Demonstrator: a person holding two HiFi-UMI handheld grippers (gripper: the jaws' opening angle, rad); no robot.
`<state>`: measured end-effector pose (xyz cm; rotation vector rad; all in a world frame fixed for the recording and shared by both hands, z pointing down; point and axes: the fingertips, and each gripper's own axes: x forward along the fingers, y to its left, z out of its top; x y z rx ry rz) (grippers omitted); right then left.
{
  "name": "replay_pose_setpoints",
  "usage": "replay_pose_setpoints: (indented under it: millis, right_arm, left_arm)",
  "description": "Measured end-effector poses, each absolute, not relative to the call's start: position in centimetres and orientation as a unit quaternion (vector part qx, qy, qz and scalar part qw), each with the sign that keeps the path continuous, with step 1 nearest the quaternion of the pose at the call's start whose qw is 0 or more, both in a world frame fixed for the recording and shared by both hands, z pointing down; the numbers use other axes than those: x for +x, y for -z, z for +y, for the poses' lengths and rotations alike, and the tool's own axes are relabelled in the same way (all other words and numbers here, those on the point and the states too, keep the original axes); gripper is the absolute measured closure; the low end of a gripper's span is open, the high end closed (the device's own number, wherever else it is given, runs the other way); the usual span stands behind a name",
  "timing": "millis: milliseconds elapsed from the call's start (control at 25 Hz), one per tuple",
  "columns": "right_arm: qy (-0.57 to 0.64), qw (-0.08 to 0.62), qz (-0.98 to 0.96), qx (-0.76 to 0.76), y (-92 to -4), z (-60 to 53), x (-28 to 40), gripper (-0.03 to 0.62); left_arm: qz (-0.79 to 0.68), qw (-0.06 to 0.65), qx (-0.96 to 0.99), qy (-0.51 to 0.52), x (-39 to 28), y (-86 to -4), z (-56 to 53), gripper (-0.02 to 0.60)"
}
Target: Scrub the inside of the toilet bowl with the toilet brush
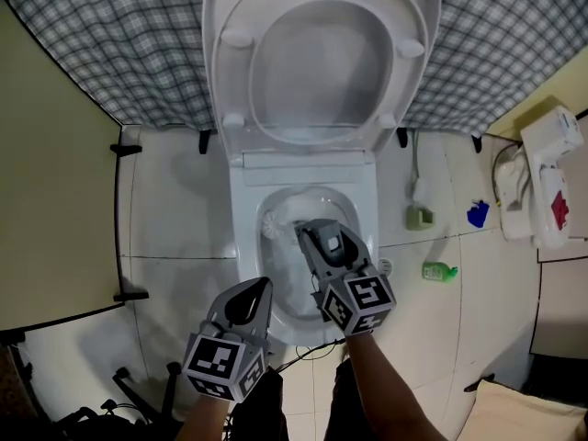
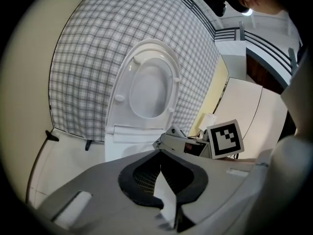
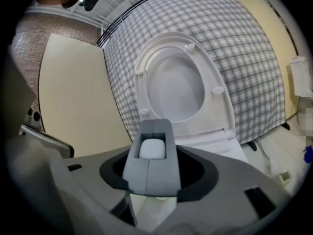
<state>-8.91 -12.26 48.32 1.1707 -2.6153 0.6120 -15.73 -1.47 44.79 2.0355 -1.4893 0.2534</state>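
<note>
The white toilet [image 1: 241, 211] stands with its lid and seat [image 1: 322, 62] raised against the wall. In the head view a white brush head [image 1: 273, 223] lies at the bowl's left inner side. My right gripper [image 1: 309, 233] reaches over the bowl just right of the brush head. In the right gripper view its jaws [image 3: 151, 148] are closed round a pale rounded handle end. My left gripper [image 1: 258, 290] hangs at the bowl's near left rim. Its jaws [image 2: 160, 174] are together and hold nothing. The left gripper view also shows the right gripper's marker cube [image 2: 225, 138].
A green bottle [image 1: 439, 271], a small grey-green holder [image 1: 420, 217] and a blue item [image 1: 477, 213] sit on the tiled floor right of the toilet. A white wall unit [image 1: 551, 177] is at far right. A beige partition [image 1: 46, 200] closes the left side.
</note>
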Motion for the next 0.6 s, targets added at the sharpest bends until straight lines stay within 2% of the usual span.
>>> replay_pose_setpoints:
  millis: [600]
  right_arm:
    - [-0.200, 0.193, -0.938, 0.208, -48.5, -2.2, -8.3, 0.372]
  left_arm:
    - [-0.576, 0.313, 0.749, -0.097, -14.9, -46.6, 1.2, 0.589]
